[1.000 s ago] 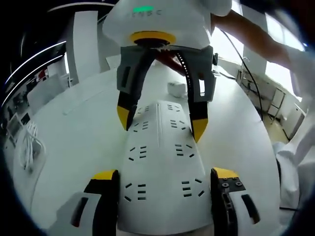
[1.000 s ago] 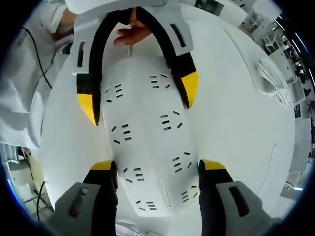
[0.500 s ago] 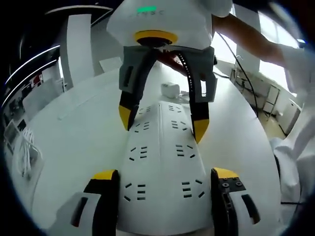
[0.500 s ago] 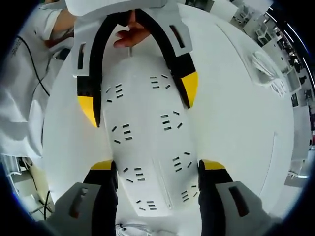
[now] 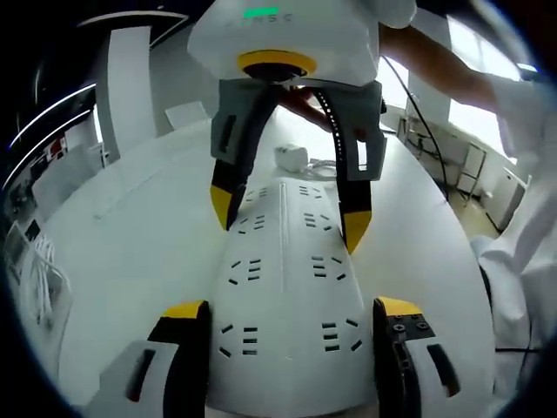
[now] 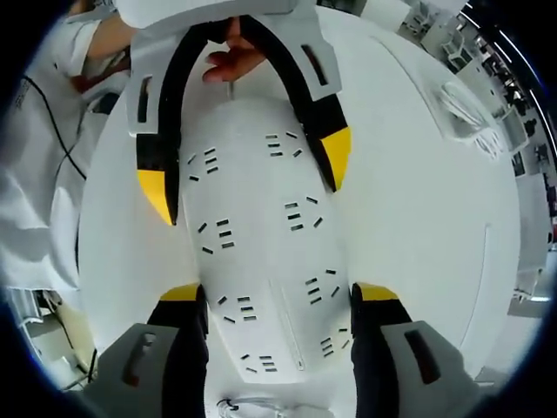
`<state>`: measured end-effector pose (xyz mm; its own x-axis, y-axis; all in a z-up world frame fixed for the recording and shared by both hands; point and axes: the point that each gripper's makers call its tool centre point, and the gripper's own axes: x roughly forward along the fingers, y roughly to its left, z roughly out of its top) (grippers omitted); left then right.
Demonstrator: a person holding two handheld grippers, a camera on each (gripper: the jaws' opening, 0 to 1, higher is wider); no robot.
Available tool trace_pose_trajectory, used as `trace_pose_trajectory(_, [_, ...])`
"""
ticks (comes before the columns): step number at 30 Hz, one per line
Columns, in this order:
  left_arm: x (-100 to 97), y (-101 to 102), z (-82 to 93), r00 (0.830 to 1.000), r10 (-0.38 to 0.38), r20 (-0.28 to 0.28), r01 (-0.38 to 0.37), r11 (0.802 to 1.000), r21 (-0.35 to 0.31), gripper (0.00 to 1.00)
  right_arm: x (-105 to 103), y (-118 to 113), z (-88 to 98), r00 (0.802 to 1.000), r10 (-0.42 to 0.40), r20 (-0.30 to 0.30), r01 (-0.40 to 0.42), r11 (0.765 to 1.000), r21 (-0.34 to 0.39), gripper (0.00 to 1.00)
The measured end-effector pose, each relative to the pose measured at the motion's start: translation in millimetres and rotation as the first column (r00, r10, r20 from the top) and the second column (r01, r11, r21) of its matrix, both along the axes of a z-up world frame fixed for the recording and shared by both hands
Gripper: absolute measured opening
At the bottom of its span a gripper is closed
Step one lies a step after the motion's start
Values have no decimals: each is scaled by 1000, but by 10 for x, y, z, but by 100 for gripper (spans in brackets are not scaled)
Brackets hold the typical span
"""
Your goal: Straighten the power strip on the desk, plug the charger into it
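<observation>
in the left gripper view the left gripper (image 5: 283, 313) is clamped across the near end of the white power strip (image 5: 283, 279), yellow-tipped jaws pressed on both long sides. the right gripper (image 5: 291, 213) grips the same strip from the far end. beyond it a small white charger (image 5: 291, 157) sits on the white desk (image 5: 130, 235) with its cable. in the right gripper view the right gripper (image 6: 278, 300) clamps the strip's end, the left gripper (image 6: 248, 178) opposite, a hand (image 6: 228, 61) behind
</observation>
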<state>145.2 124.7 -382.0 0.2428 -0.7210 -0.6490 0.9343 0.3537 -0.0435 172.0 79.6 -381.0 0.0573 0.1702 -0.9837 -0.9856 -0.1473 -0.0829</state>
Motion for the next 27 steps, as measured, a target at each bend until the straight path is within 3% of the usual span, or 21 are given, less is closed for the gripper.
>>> trace_pose_trajectory(27, [-18,2,-1,998,-63,5,63,998,-19,78,-74,-7,1,997,-78,2,78,997,27,65])
